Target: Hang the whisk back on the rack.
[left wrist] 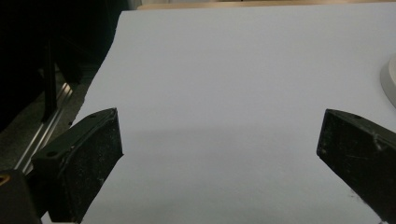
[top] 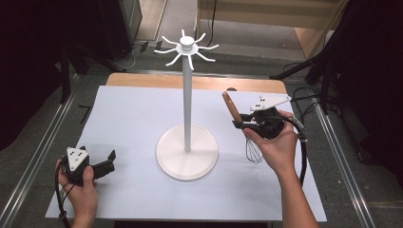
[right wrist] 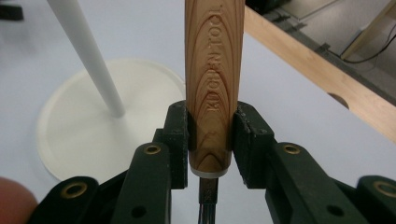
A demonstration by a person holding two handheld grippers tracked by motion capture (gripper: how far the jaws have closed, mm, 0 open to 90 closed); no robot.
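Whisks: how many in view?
1. The whisk is clamped by its wooden handle in the right gripper, wire end hanging down, right of the white stand.

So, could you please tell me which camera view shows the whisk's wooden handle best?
The right gripper view: the wooden handle stands close up between the right gripper jaws, with grain and lettering legible. The high view shows the handle small and tilted, wire loops hanging below the hand.
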